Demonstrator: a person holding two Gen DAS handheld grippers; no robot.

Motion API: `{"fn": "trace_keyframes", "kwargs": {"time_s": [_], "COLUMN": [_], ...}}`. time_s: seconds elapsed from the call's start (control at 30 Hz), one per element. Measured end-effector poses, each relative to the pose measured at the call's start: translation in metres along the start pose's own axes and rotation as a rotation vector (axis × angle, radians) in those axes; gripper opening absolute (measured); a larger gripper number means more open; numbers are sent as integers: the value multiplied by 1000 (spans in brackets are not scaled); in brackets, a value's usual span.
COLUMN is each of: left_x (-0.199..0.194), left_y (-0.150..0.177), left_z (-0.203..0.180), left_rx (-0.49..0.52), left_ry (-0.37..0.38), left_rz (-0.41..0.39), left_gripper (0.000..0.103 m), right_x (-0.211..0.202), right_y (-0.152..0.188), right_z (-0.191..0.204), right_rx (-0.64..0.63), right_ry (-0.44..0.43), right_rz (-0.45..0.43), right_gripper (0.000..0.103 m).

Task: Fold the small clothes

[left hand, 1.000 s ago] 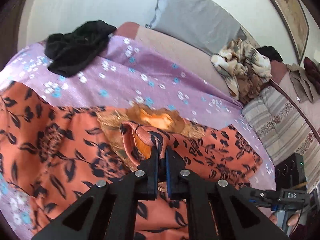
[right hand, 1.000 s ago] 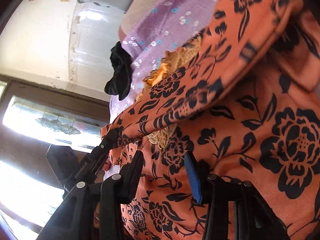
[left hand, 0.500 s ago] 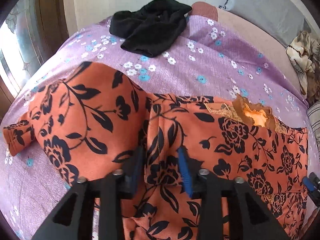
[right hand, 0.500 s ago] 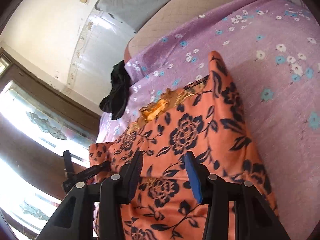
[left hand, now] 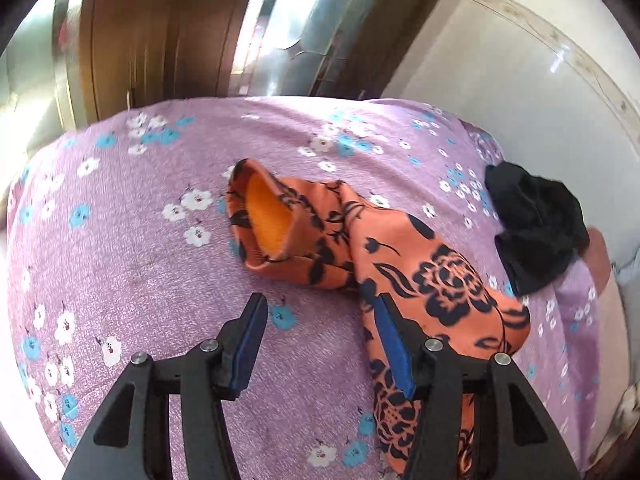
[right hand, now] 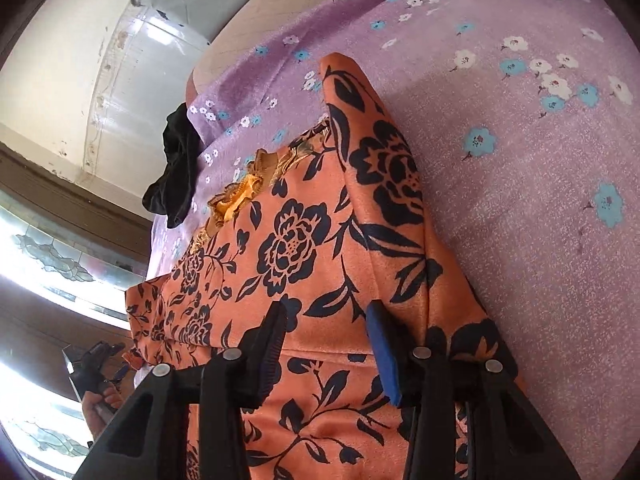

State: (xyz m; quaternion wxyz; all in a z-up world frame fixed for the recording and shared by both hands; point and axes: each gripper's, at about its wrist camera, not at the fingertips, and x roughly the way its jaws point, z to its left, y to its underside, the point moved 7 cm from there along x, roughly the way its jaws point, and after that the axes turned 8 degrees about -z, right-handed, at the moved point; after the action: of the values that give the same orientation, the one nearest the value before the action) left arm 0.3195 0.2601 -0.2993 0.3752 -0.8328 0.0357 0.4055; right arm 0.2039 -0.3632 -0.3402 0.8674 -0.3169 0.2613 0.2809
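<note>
Looking through the left wrist, I see my left tool (left hand: 318, 346) wide open, holding nothing, the orange floral garment (left hand: 420, 276) sleeve just beyond on the purple bedsheet (left hand: 132, 248). Right wrist: my right tool (right hand: 328, 346) gapes empty above the folded garment (right hand: 288, 248), black cloth (right hand: 176, 164) far left.

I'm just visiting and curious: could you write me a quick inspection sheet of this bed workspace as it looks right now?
Surface: purple floral bedsheet, lying fairly smooth.
Job's things: orange floral garment spread on the sheet, one sleeve sticking out with its cuff open.
Clutter: crumpled black garment near the far edge.
Grippers: left gripper open above the sheet beside the sleeve; right gripper open over the garment, holding nothing.
Cables: nothing seen.
Surroundings: white wall, wooden frame, bright window.
</note>
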Motion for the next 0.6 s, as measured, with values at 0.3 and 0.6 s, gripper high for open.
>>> {"fn": "trace_keyframes", "kwargs": {"time_s": [0.3, 0.6], "left_x": [54, 62], "left_y": [2, 8], "left_z": [23, -13], "left_rx": [-424, -491], "left_ry": [296, 453], "left_rz": [201, 308], "left_gripper": [57, 61], "right_x": [-1, 0], "right_y": [2, 3], "right_z": [3, 8], "right_rx": [-41, -59], "right_ry": [3, 7], "right_rz": [-20, -32], "right_gripper": [51, 59]}}
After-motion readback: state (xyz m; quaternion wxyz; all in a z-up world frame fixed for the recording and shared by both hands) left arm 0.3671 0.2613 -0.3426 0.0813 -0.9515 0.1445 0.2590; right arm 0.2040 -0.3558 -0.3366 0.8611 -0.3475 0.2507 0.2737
